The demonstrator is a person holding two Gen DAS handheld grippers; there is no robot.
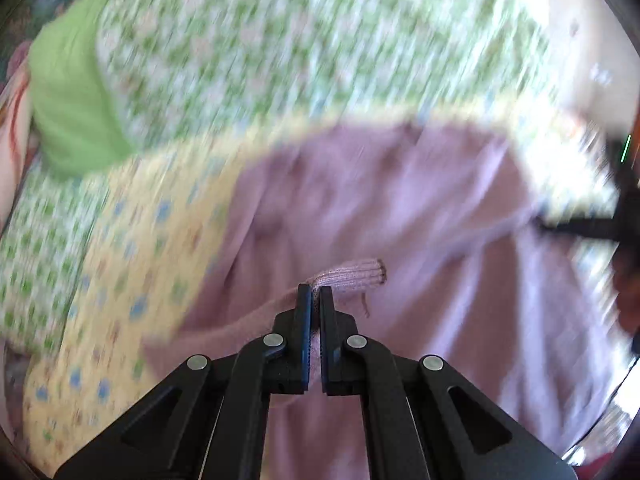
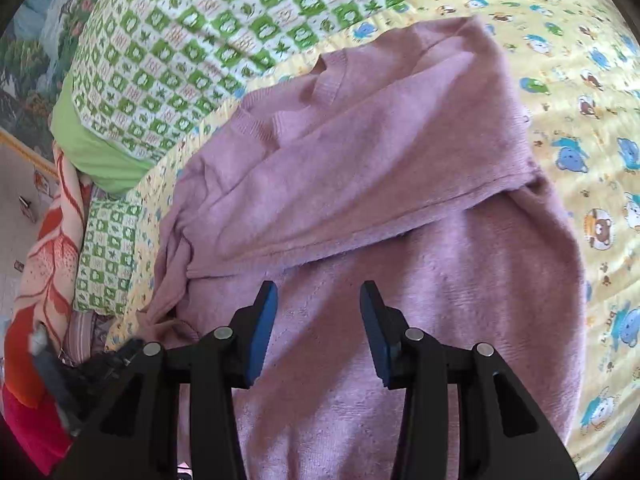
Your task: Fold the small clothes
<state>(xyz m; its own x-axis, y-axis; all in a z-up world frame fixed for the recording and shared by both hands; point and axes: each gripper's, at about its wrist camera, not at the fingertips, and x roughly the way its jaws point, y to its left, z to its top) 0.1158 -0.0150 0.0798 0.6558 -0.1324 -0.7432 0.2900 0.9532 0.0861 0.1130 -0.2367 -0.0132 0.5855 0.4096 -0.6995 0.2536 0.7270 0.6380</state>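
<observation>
A mauve knit sweater (image 2: 360,168) lies on a yellow animal-print sheet (image 2: 580,128), with one sleeve folded across its chest. My left gripper (image 1: 315,294) is shut on the ribbed cuff of the sweater's sleeve (image 1: 352,276) and holds it above the sweater's body (image 1: 400,200); this view is motion-blurred. My right gripper (image 2: 319,292) is open and empty, hovering over the sweater's lower body. The other gripper shows as a dark blur at the right edge of the left wrist view (image 1: 616,216).
A green-and-white patterned pillow (image 2: 192,40) with a lime edge lies behind the sweater. A pink and orange blanket (image 2: 48,264) hangs at the bed's left side. The floor (image 2: 16,200) shows beyond it.
</observation>
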